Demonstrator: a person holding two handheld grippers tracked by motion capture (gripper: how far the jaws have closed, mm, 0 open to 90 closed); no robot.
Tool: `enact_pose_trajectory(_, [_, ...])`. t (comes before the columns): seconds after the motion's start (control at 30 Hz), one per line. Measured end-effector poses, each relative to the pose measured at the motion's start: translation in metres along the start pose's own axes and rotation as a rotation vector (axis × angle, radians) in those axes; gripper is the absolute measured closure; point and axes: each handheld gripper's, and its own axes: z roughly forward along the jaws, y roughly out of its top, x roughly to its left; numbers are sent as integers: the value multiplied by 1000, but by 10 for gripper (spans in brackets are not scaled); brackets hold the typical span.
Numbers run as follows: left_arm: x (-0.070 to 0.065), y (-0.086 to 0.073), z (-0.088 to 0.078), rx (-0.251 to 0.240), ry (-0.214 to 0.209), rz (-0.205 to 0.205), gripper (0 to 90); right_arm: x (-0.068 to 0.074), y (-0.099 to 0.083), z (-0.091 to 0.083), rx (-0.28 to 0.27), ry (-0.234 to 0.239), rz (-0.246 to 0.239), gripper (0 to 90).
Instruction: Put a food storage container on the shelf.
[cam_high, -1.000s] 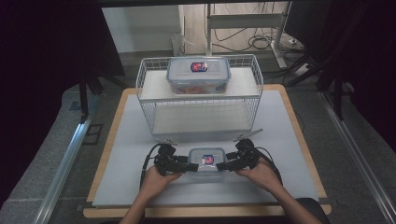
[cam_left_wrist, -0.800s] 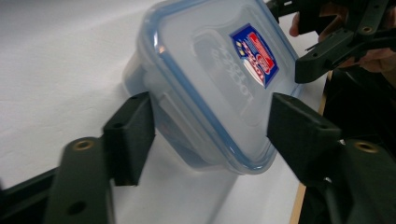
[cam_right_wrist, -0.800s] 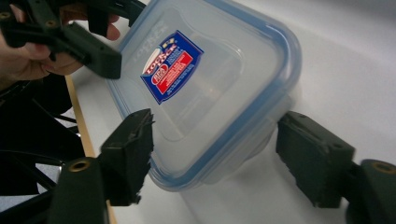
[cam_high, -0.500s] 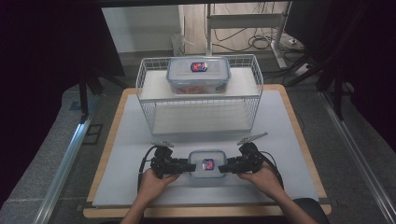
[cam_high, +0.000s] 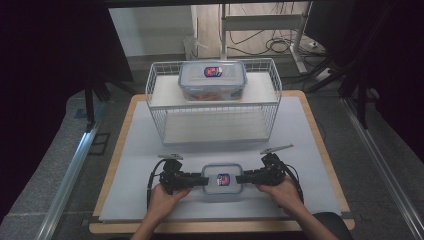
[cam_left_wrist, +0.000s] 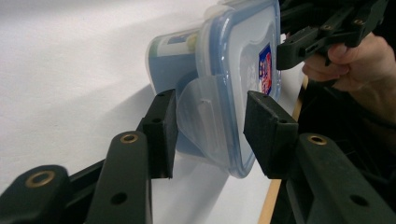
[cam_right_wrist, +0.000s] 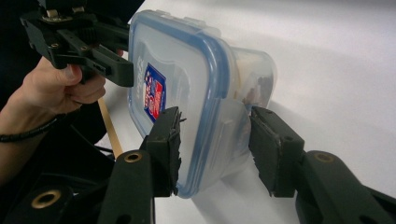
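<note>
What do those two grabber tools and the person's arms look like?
Both the left gripper and the right gripper are black, with blocky flat jaws joined by brass-coloured rivets. A black cable loops from each, and a grey three-cornered plate sits on top. The arms are bare; a dark band circles the left wrist.

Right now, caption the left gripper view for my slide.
Left gripper straddling the end latch of a blue-lidded box, jaws just closing; right gripper at its far end.
</note>
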Motion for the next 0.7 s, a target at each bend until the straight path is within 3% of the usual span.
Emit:
enact_pose_trajectory(0.3, [-4, 9, 0, -25, 10, 13, 572, -1, 2, -4, -37, -14, 18, 538])
enact_pose_trajectory(0.57, [-13, 22, -17, -90, 11, 44, 573, 9, 14, -13, -101, 11, -21, 551])
enact_pose_trajectory(0.7, [-15, 28, -23, -98, 14, 60, 572, 14, 21, -16, -117, 18, -40, 555])
